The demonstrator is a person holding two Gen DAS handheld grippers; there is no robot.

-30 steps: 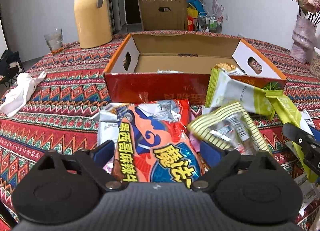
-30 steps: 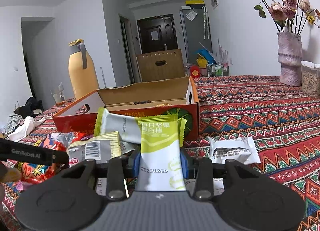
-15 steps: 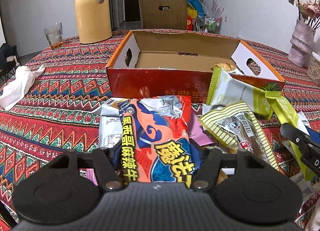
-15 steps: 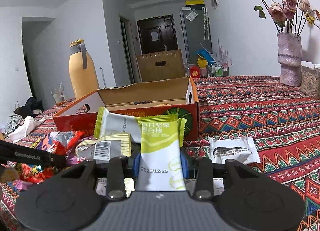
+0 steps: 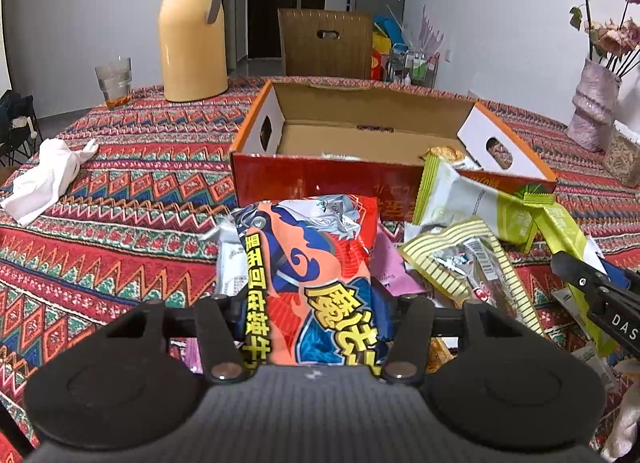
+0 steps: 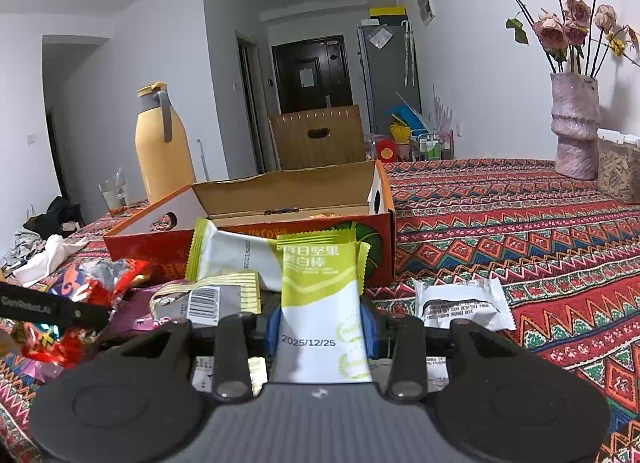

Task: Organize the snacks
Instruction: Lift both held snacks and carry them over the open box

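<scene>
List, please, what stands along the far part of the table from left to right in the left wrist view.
White cloth → glass → yellow jug → open cardboard box → vase of flowers.

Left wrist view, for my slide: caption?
Left gripper clamps an orange-and-blue snack bag before the open cardboard box.

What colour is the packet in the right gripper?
Lime green over white, dated 2025/12/25; clearest in the right wrist view.

Glossy crinkled foil on the snack bag (image 5: 316,275); matt corrugated cardboard box (image 5: 360,131); woven patterned cloth covers the surface (image 5: 120,199); the hand-held gripper (image 5: 312,327) is matt black plastic.
</scene>
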